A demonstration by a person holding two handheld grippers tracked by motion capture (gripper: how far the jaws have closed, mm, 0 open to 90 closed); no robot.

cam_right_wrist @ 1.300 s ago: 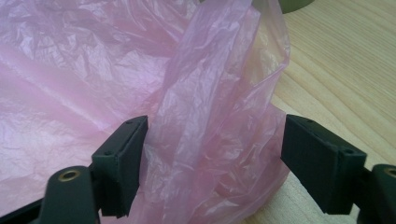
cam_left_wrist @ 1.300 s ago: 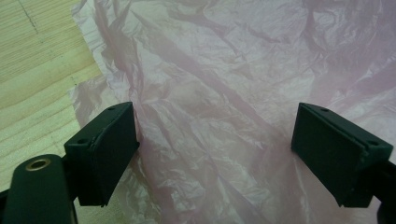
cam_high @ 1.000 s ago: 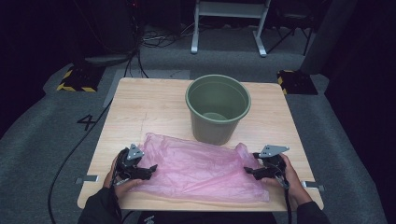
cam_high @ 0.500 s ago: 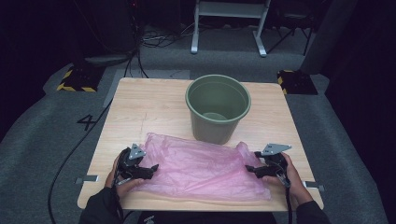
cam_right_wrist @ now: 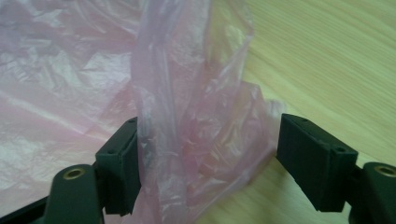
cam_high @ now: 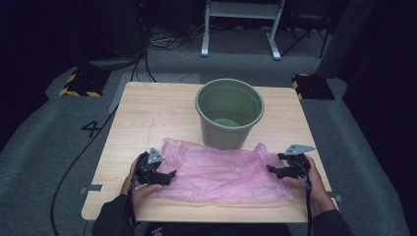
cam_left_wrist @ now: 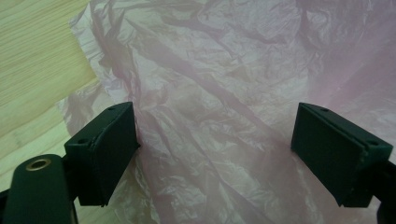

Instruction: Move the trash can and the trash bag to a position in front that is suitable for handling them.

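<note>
both hand-held grippers, left (cam_high: 169, 174) and right (cam_high: 272, 169), were held wide; crumpled thin pink plastic bag (cam_high: 221, 169) edges should be pinched deep.

Left gripper (cam_high: 167, 176) sits slightly farther in over the left edge of the pink plastic bag (cam_high: 223, 169) than a second ago. Right gripper (cam_high: 273, 169) likewise edges inward onto the bag's right edge. The film near the right jaws looks a little more bunched; the change is slight.
</note>
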